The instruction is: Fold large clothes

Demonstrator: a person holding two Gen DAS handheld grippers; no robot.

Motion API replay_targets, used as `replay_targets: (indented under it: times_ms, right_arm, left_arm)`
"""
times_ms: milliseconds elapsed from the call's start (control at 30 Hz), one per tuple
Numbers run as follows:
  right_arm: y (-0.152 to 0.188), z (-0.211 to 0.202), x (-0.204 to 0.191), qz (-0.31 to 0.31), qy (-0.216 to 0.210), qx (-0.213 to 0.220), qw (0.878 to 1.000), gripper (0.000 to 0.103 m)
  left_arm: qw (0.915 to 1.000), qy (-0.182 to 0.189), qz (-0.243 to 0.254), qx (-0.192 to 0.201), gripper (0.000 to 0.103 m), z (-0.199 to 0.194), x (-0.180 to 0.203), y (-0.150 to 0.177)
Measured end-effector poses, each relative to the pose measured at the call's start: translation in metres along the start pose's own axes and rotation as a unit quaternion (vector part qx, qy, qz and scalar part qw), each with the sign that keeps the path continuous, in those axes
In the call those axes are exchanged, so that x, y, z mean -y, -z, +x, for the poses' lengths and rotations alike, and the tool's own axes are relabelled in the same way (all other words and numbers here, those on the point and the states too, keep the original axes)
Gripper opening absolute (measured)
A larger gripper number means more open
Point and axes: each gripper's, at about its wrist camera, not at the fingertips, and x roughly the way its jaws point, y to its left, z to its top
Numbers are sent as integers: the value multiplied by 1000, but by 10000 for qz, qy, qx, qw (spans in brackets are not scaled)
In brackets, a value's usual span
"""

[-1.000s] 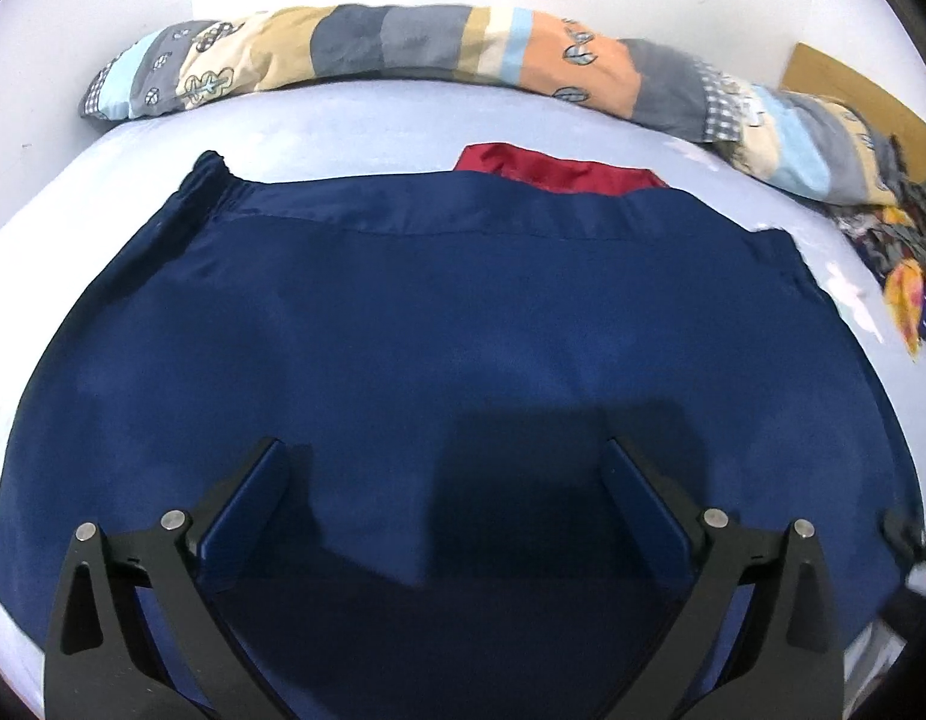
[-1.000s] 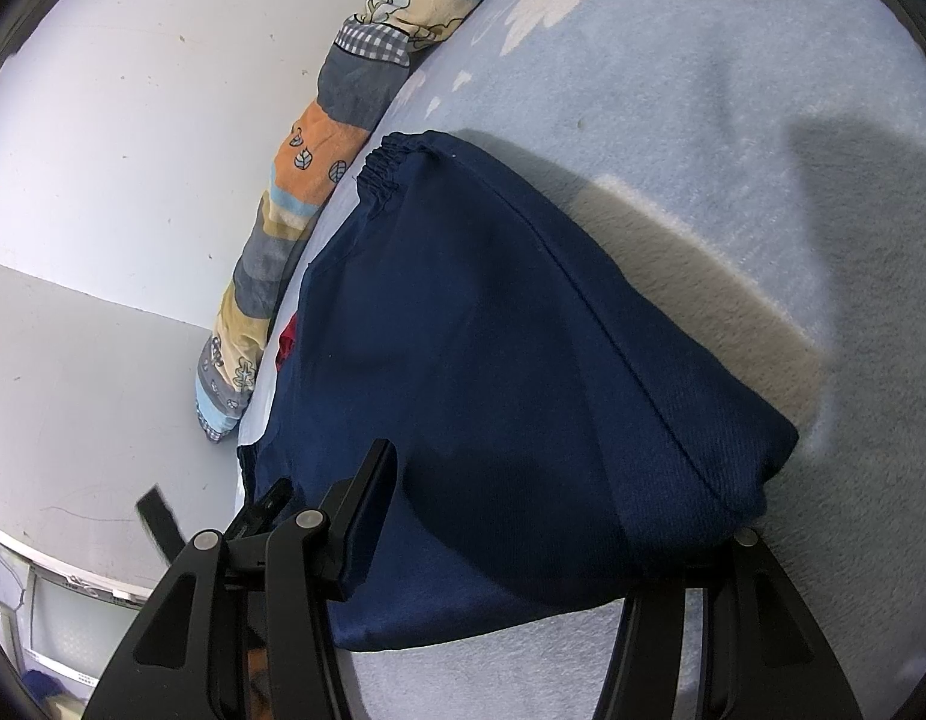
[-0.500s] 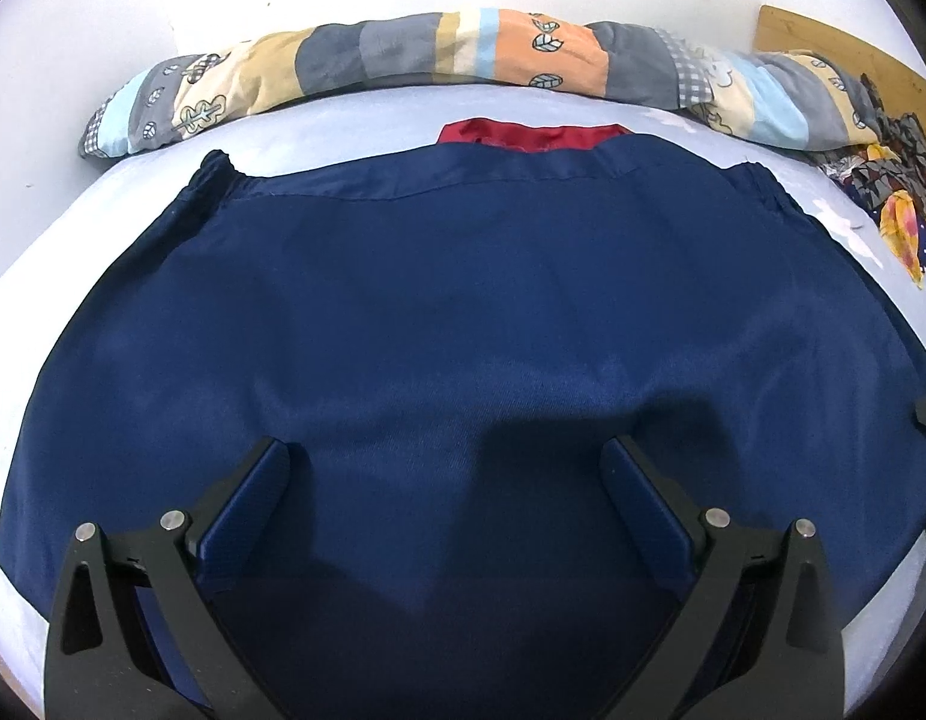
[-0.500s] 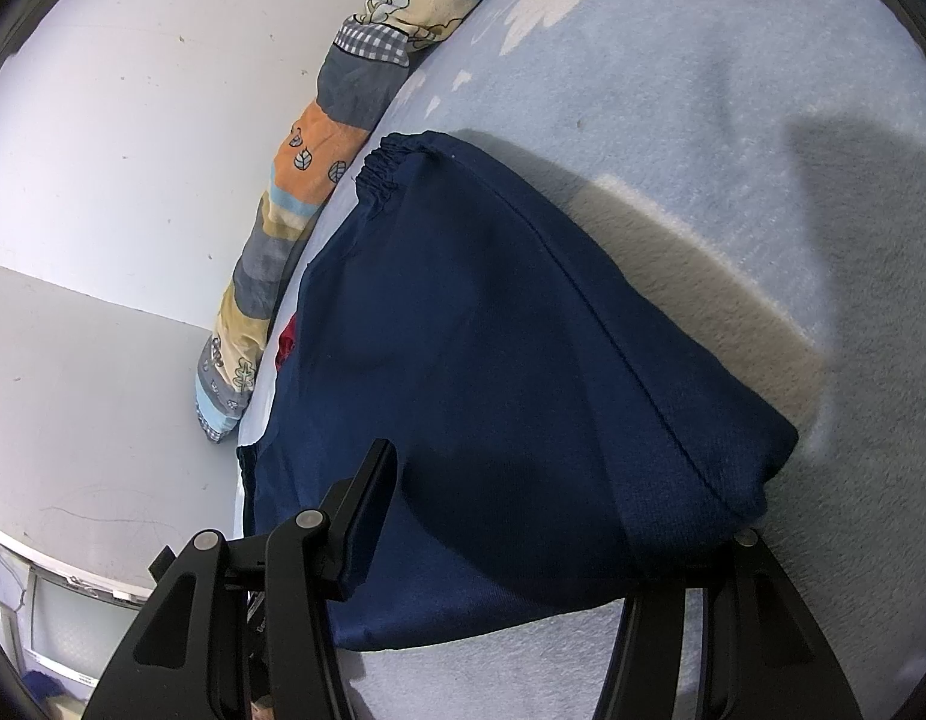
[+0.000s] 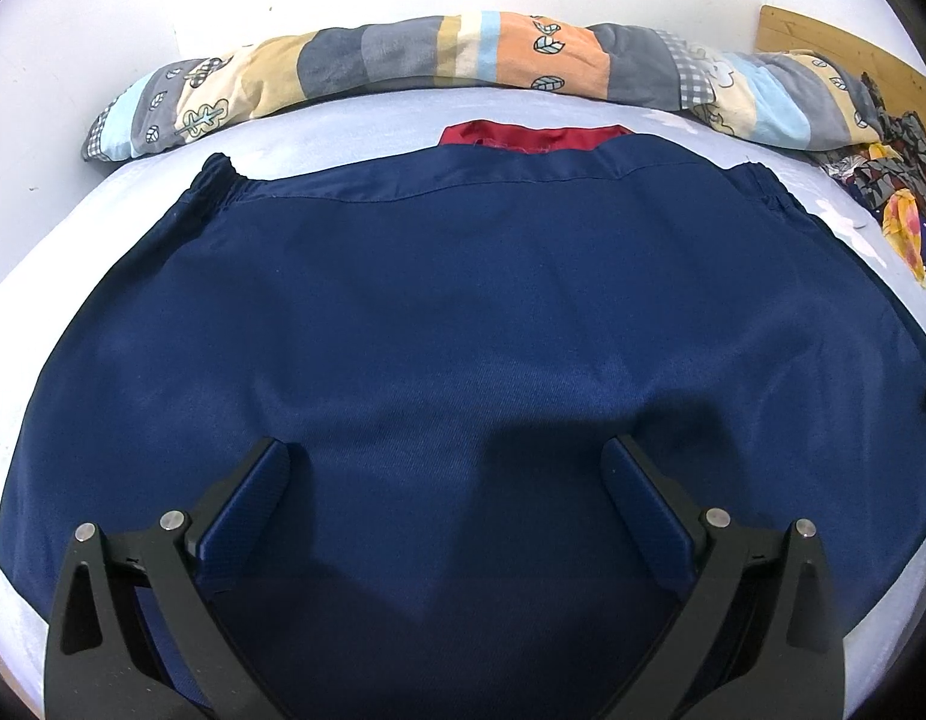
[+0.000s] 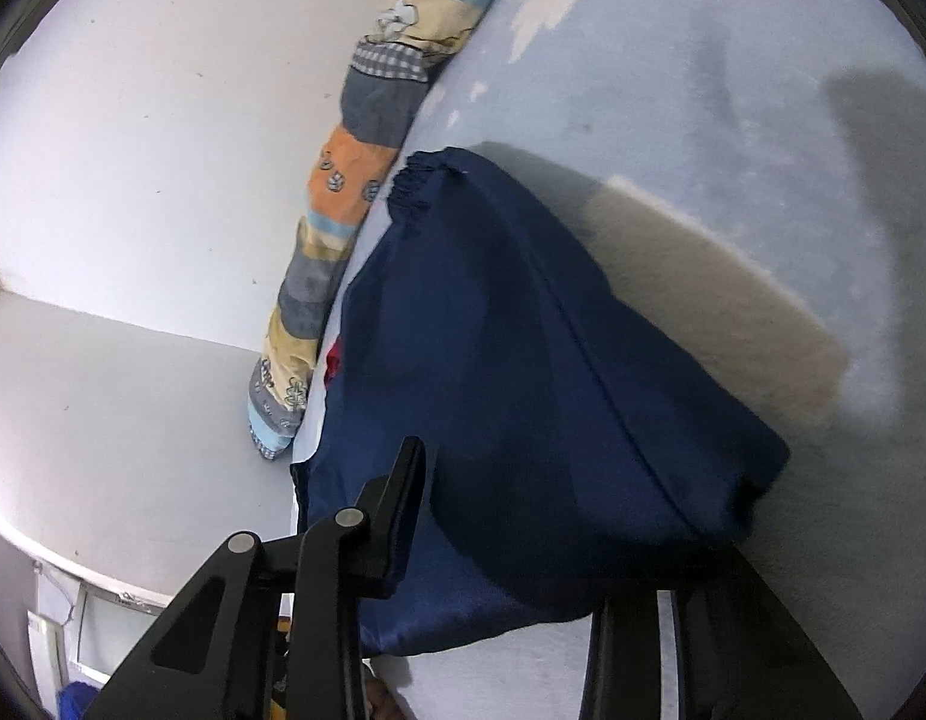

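Observation:
A large navy blue garment (image 5: 463,312) lies spread flat on the pale blue bed sheet (image 5: 342,126), its elastic waistband along the far edge. My left gripper (image 5: 444,480) is open and empty, hovering low over the near part of the cloth. In the right wrist view the same garment (image 6: 523,372) fills the middle, with its near corner bulging between the fingers. My right gripper (image 6: 559,516) is open around that corner; its right finger is mostly hidden behind the cloth.
A red cloth (image 5: 535,135) peeks out beyond the waistband. A long patchwork bolster (image 5: 438,54) lies along the white wall. A patterned pile of clothes (image 5: 895,192) and a wooden board (image 5: 835,42) sit at the far right.
The left gripper's view has swung right and pulled back slightly, centring the garment. The right gripper has barely moved and stays open around the corner.

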Motion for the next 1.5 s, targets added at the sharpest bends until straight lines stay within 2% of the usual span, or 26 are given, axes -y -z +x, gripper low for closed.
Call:
replay_targets:
  times_ms: [67, 200, 333, 400, 933, 1167, 1333, 1500]
  right_arm:
    - [-2, 5, -1, -17, -199, -9, 9998, 36]
    - [-7, 16, 3, 18, -126, -1, 9999, 35]
    - [-7, 14, -10, -330, 52, 7, 9994, 17]
    - [-6, 9, -17, -450, 18, 65, 9990, 15]
    - [1, -2, -70, -922, -106, 290, 9953, 14]
    - [7, -4, -93, -909, -403, 220, 9948, 14]
    - [11, -2, -113, -761, -674, 153, 9947, 14]
    - [16, 0, -142, -898, -745, 123, 9931, 14]
  left_arm:
    - [10000, -9, 3, 10, 103, 0, 0, 0]
    - [10000, -12, 1, 13, 103, -1, 1, 1]
    - [10000, -33, 12, 17, 103, 0, 1, 1]
    - [10000, -47, 25, 13, 103, 0, 2, 1]
    - [10000, -41, 26, 9, 103, 1, 1, 0]
    - [10000, 4, 11, 7, 103, 1, -1, -1]
    - [9996, 263, -103, -42, 103, -3, -9, -6]
    - [9968, 570, -567, 12, 103, -22, -41, -14]
